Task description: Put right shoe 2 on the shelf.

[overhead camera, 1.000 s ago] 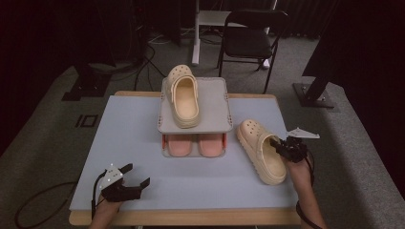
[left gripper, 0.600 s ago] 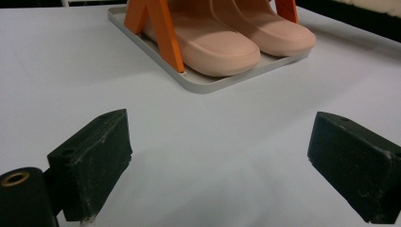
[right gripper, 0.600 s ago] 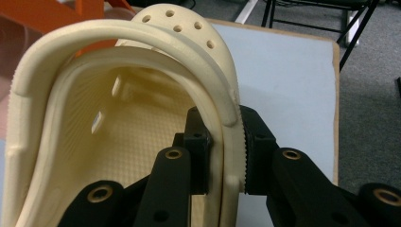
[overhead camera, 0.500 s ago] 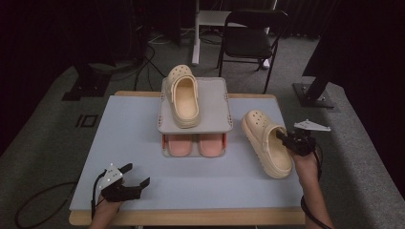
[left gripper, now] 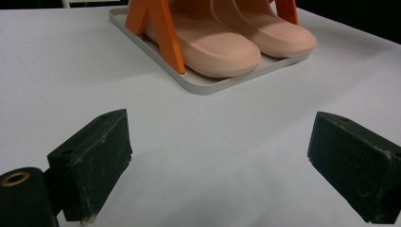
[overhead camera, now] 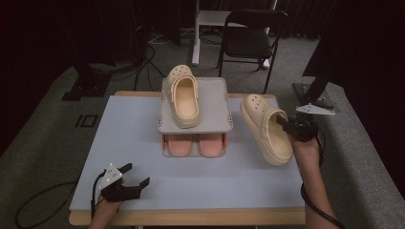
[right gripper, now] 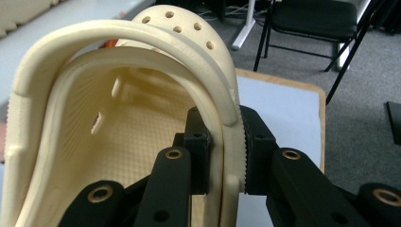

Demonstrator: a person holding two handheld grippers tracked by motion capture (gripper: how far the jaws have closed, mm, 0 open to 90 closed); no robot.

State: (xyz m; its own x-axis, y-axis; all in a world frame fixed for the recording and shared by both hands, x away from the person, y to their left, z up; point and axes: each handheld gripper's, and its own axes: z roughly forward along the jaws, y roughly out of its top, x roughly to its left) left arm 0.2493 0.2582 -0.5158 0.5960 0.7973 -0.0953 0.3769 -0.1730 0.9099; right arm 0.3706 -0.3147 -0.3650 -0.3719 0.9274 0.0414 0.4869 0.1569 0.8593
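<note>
Since a second ago the right gripper [overhead camera: 285,126] has carried the cream clog [overhead camera: 265,128] a little farther from the person and nearer the two-tier shoe rack [overhead camera: 213,98], its jaws still clamped on the clog's side wall, one inside the opening and one outside. Beyond and to the left of that gripper, a matching clog [overhead camera: 182,95] lies on the rack's top shelf with pink slippers [overhead camera: 196,144] on the tray below. Unmoved, the left gripper [overhead camera: 134,175] rests on the desk [overhead camera: 119,138] with jaws wide apart and nothing between them, the slippers [left gripper: 227,40] lying ahead of it.

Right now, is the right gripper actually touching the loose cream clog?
Touching. In the right gripper view, the right gripper has its jaws pinched on the side wall of the cream clog.
</note>
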